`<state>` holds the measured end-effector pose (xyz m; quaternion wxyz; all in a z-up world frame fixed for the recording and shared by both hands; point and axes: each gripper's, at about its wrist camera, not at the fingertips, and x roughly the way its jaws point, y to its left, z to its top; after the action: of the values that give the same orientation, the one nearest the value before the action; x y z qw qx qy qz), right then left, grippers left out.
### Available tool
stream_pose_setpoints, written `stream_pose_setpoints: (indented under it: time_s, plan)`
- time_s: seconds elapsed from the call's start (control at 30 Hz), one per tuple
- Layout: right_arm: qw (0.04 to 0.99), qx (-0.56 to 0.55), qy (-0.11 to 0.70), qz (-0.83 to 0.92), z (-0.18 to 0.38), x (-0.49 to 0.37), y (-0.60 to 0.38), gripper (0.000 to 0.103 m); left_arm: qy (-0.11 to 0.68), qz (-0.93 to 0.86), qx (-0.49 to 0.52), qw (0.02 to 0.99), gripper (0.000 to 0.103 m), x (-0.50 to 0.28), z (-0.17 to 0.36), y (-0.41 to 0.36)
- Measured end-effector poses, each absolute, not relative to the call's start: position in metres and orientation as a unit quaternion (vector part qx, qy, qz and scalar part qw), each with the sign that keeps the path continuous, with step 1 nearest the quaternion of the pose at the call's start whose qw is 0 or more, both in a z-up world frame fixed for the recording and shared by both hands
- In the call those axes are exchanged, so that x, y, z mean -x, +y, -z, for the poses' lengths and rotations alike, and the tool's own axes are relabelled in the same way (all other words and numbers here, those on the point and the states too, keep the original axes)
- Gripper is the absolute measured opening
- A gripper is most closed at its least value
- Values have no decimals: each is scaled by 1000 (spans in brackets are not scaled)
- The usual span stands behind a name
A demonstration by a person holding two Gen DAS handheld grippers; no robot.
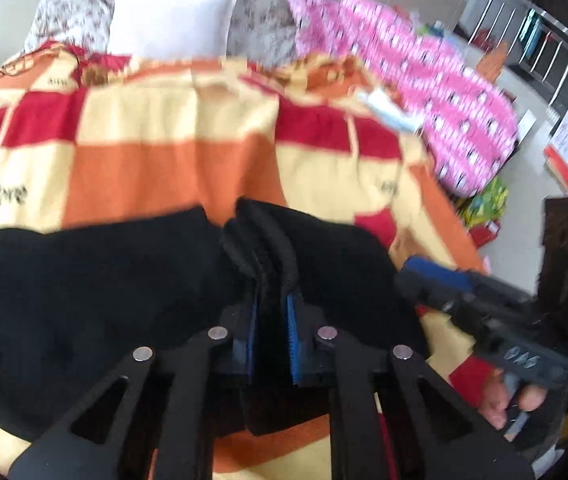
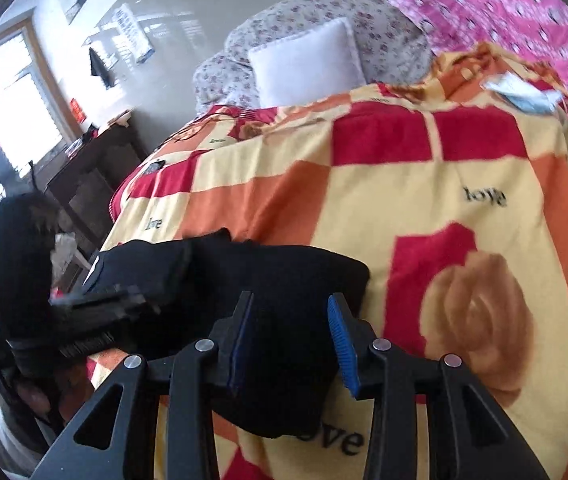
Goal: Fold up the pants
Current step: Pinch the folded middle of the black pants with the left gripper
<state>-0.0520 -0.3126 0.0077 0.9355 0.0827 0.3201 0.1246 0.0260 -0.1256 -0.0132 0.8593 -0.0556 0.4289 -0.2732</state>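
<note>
Black pants [image 1: 84, 288] lie bunched on a checked orange, red and yellow blanket [image 1: 172, 152]. My left gripper [image 1: 274, 304] is shut on a thick fold of the pants, which bulges up between its blue pads. My right gripper [image 2: 290, 312] stands open with its blue pads on either side of the pants' right end [image 2: 284, 280]. The right gripper also shows at the right of the left wrist view [image 1: 432, 272]. The left gripper shows at the left of the right wrist view [image 2: 108, 300].
A white pillow [image 1: 172, 20] and floral bedding [image 2: 324, 12] lie at the head of the bed. A pink patterned cloth [image 1: 424, 80] lies at the right. A dark wooden cabinet [image 2: 84, 176] stands left of the bed. A metal railing [image 1: 556, 56] is at far right.
</note>
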Motion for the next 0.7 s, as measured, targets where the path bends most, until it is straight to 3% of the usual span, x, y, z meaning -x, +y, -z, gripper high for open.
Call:
stream_pose_setpoints:
  time_s: [0.27, 0.43, 0.5, 0.57, 0.7]
  plan:
    - [924, -5, 356, -141, 21, 17, -258, 35, 463, 212, 28, 860, 12, -30, 43, -114]
    - [926, 13, 349, -140, 13, 25, -252, 37, 445, 191, 17, 875, 25, -22, 37, -112]
    - [928, 12, 344, -140, 6, 33, -255, 37, 436, 176, 19, 882, 42, -21, 33, -105]
    - [931, 14, 339, -134, 2, 41, -257, 37, 425, 159, 22, 891, 51, -21, 30, -99]
    - [928, 22, 348, -129, 7, 49, -257, 37, 417, 149, 19, 896, 53, -18, 29, -96]
